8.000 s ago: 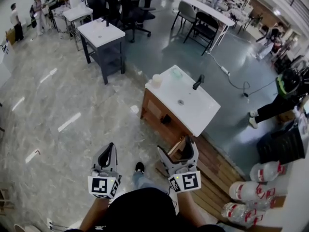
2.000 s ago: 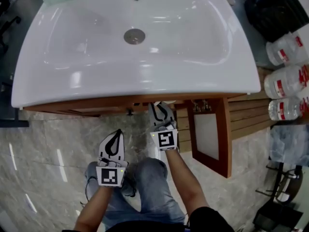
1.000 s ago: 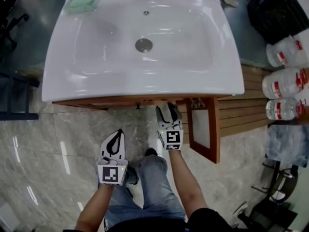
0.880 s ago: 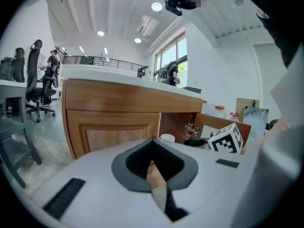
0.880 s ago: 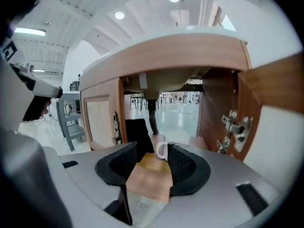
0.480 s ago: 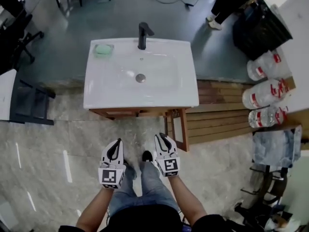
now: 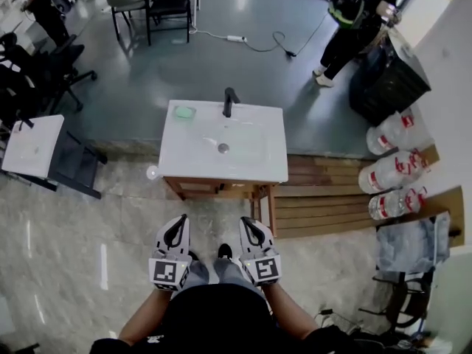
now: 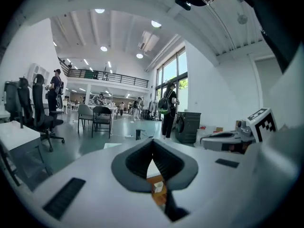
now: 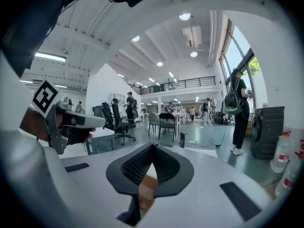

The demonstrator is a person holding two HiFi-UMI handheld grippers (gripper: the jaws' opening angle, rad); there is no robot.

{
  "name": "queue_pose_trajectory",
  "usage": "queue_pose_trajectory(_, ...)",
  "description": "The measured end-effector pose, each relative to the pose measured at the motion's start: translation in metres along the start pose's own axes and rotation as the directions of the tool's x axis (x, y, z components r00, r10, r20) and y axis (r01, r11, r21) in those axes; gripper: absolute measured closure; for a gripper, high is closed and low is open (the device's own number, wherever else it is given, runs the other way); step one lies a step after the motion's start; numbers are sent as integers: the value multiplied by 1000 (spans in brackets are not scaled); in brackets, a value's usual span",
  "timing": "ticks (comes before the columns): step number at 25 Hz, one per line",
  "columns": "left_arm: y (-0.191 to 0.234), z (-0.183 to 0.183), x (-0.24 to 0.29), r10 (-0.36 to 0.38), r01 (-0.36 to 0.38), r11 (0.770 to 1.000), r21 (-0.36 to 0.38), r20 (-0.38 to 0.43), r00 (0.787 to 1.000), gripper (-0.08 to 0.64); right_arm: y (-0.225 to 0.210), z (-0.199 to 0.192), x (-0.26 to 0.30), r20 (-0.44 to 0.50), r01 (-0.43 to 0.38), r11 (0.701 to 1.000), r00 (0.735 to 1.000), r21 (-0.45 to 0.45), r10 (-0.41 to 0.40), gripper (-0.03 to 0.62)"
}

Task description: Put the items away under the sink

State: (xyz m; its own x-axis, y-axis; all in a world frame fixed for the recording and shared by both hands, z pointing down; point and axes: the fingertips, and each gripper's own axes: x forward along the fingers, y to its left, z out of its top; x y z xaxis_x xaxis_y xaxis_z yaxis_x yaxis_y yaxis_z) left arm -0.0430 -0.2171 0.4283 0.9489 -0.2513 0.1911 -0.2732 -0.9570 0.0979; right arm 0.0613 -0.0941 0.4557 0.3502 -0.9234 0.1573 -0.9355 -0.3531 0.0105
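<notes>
As our left gripper (image 7: 179, 220) and right gripper (image 7: 245, 222) hang empty before the sink (image 7: 223, 150), fingers pressed together, the right's freshly closed, we'd nudge its open cabinet door (image 7: 271, 209) shut.

In the head view the sink (image 7: 251, 161) covers the cabinet (image 7: 214, 188) below it. Only a thin strip of the wooden front shows at the sink's lower edge, and the inside cannot be seen. The cabinet door (image 7: 271, 209) stands edge-on, its face hidden. The green thing (image 7: 184, 112) at the sink's upper left corner is too small to name, as is the pale spot (image 7: 153, 172) on the floor left of the cabinet. The wearer's arms (image 7: 144, 321) run off the bottom edge.
</notes>
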Motion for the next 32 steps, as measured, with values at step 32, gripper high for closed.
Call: queue_pose_trajectory(32,1,77,-42,-11,11,1000,-3,121,993,552,8,108,-35,204,162,986,967,-28,-153,577)
